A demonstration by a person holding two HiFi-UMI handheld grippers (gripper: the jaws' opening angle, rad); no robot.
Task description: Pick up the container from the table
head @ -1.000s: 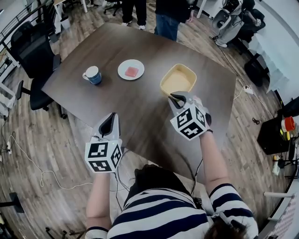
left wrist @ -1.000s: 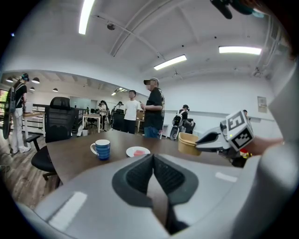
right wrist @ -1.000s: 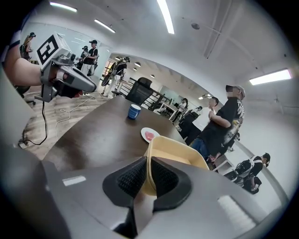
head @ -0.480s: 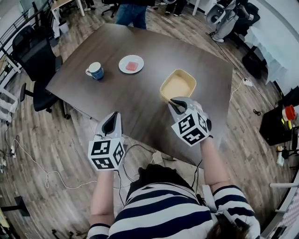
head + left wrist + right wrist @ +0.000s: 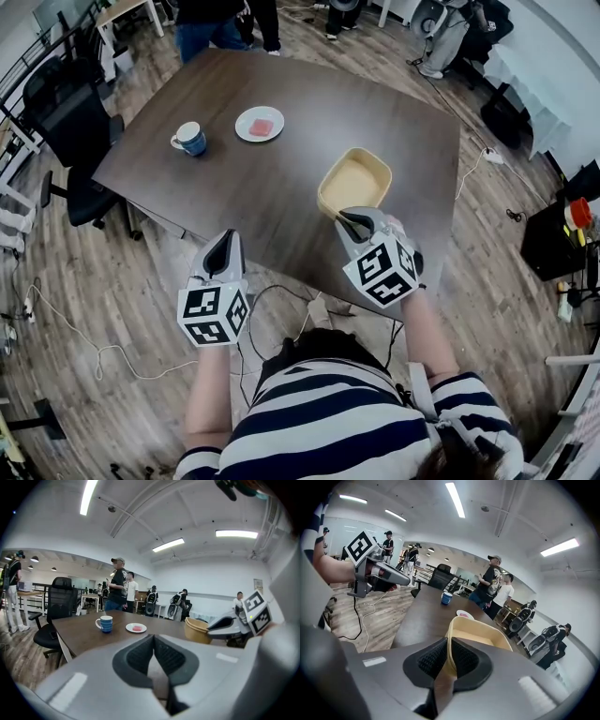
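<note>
The right gripper [image 5: 351, 221] is pinching the near wall of the yellow container [image 5: 356, 178]. In the right gripper view, its jaws are pressing on that thin wall from both sides [image 5: 446, 660]. The container is sitting at the near side of the brown table [image 5: 281, 202], close to the edge. I cannot tell if it is touching the table. The left gripper [image 5: 223, 246] is holding nothing, and its jaws are staying closed together. It is hanging near the table's edge, well apart from the container. A blue cup [image 5: 190, 138] and a white plate [image 5: 246, 129] are standing farther away.
</note>
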